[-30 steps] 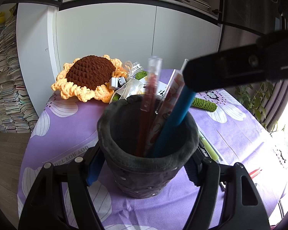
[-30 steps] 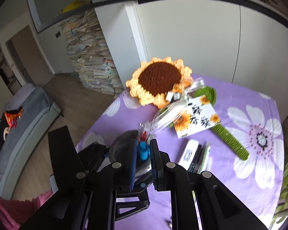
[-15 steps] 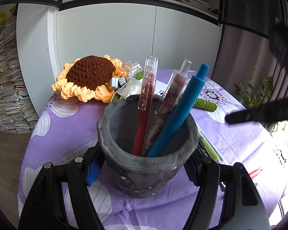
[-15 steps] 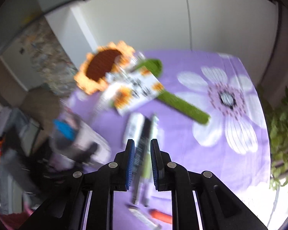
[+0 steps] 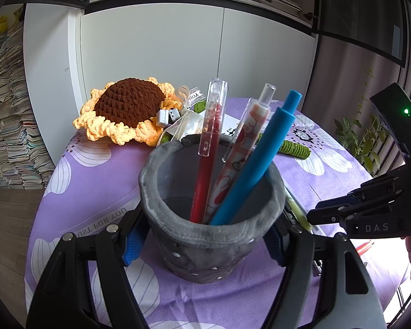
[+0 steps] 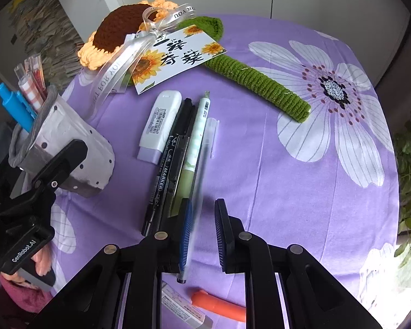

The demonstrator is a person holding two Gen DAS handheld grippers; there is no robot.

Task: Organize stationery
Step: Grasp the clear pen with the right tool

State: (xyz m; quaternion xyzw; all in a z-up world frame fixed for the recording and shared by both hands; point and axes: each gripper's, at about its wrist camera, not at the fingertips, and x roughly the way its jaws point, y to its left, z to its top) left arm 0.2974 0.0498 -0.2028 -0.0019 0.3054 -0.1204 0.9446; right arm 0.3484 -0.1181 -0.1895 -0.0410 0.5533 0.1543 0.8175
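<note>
While the left gripper (image 5: 208, 244) grips the holder (image 5: 211, 235), the right gripper's (image 6: 202, 235) nearly-closed jaws straddle a pen beside the "MARKER" pen (image 6: 167, 175).

Soft daylight floods in from the right, blowing out the lower right corners; fisheye bends the edges into dark vignette, and only the clear pen (image 6: 202, 170) smears with motion blur
</note>
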